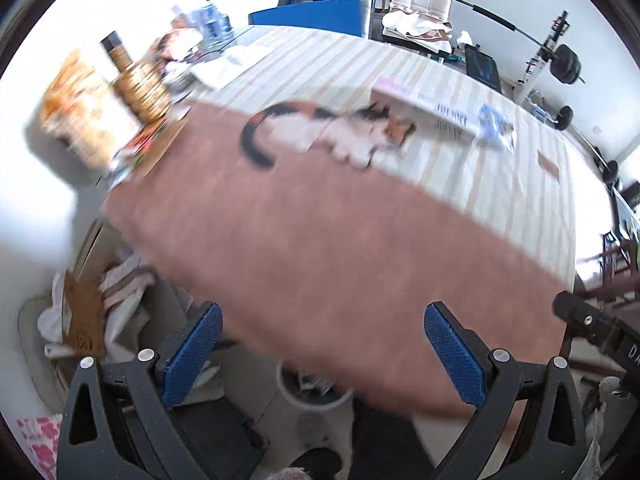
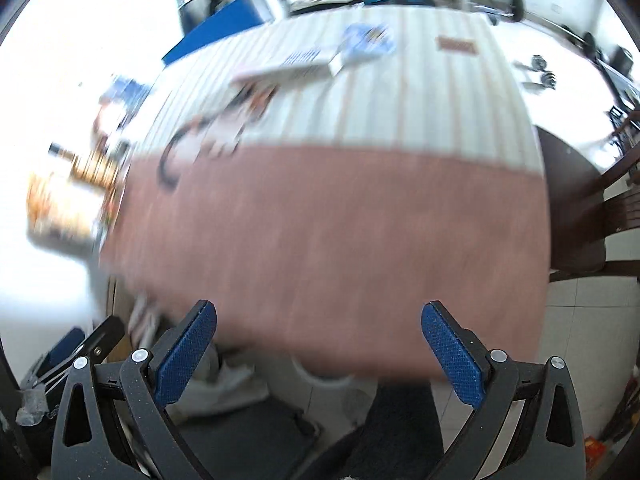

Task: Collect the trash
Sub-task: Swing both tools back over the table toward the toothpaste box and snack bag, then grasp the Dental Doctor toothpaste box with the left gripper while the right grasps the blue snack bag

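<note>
Left tool (image 1: 322,356): blue-padded jaws spread wide, nothing between them. Right tool (image 2: 318,354): same, jaws wide apart and empty. Both hang just off the near edge of the counter (image 1: 320,248), which wears a terracotta-and-cream striped cloth. Both views motion-blurred.

Below the tools, on the floor just past the counter edge: a white round bin (image 1: 314,394) with some paper scraps in it, partly hidden by the cloth.

Far across the counter, on the striped part: a crumpled blue-and-white plastic wrapper (image 1: 496,124), touching the end of a long flat white carton with dark print (image 1: 428,108). Further right, apart from both, a small brown rectangular scrap (image 1: 548,164).

A calico cat figure, white with black tail and orange patches (image 1: 320,132), lies beside the carton; real or printed, can't tell.

Left edge of the counter: an amber glass bottle with dark cap (image 1: 136,80) and an orange-yellow packet (image 1: 80,108), both smeared.
</note>
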Available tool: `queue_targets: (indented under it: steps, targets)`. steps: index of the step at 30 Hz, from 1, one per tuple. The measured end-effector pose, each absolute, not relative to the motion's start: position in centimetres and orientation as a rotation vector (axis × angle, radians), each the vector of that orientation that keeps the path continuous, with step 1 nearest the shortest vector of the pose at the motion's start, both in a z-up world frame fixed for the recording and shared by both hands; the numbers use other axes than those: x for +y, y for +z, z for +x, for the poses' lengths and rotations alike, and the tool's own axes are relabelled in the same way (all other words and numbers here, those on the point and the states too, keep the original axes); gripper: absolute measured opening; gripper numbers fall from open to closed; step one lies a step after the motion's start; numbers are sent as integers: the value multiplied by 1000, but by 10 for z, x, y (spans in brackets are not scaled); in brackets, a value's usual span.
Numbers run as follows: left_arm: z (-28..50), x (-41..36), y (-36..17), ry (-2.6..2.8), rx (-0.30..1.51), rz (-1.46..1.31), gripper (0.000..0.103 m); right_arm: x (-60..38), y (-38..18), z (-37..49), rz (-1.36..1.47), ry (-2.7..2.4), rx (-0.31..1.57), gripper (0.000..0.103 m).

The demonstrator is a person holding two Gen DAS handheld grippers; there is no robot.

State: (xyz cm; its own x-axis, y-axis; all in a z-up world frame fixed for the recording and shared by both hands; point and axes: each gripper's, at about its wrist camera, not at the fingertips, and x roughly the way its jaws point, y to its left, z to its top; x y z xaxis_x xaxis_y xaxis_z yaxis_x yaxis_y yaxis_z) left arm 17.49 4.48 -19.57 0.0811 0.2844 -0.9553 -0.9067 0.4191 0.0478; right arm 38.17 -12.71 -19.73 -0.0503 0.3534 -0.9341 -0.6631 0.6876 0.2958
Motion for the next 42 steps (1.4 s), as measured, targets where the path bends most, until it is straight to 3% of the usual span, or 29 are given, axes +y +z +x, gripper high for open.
queue_targets:
  steps: [11, 22, 26, 27, 30, 37, 42]
  targets:
    - [377, 202, -279, 1014, 1278, -898, 103, 31, -273, 623, -288, 698, 1441, 103]
    - [433, 287, -369, 1039, 1263, -1351, 103, 139, -359, 671, -432, 725, 1487, 102]
    - [437, 299, -388, 1062, 1213, -1479, 102, 152, -370, 666, -504, 725, 1454, 73]
    - [438, 300, -391, 1071, 1213, -1475, 102, 153, -370, 668, -515, 723, 1446, 70]
    - [446, 299, -391, 1083, 1254, -1372, 69, 145, -366, 673, -515, 725, 1456, 62]
    - [472, 242, -373, 794, 1472, -749, 60, 133, -365, 694, -534, 732, 1499, 61]
    - [449, 162, -376, 613, 1610, -544, 59, 129, -363, 674, -563, 754, 1543, 61]
